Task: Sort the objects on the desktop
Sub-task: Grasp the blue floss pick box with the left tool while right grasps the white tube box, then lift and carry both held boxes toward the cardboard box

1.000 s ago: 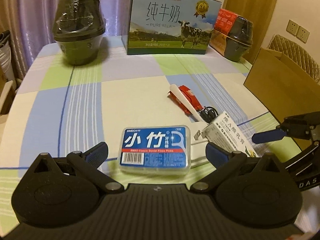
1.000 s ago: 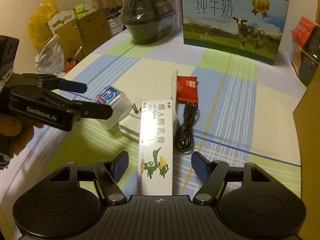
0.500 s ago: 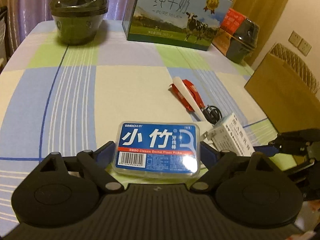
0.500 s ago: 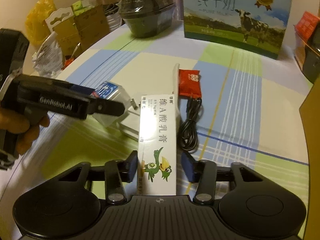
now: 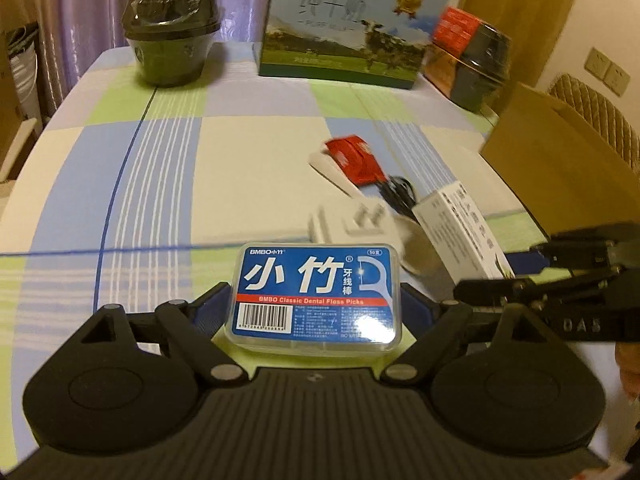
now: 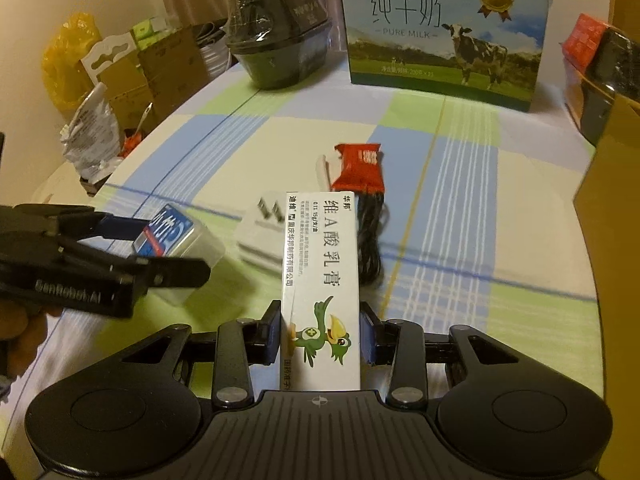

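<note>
You are at the pick-up step with both hands at once. Your left gripper (image 5: 316,304) is closed on the floss pick box (image 5: 316,294), its blue pads pressing the two short sides; the box seems to be just above the checked tablecloth (image 5: 160,184) at the near edge, though I cannot tell if it is fully off the cloth. Your right gripper (image 6: 320,338) clamps the near end of the white ointment carton (image 6: 320,280), and the far end of the carton points away from you over the table.

The next move, I judge, is to raise both things clear and carry them to the place for sorting, probably the brown cardboard box (image 5: 560,168) at the right. Raise the long carton level, because it is gripped only at one end and can swing down.

Just beside the carton lie a white charger plug (image 6: 264,232), a coiled black cable (image 6: 370,236) and, farther, a red sachet (image 6: 360,164) lying over a white stick-like piece. The two grippers are close together, so keep them apart when you lift. Far on the table stand a milk carton box (image 6: 440,32) and a wrapped dark bowl (image 6: 280,48); they are well apart from your way.
</note>
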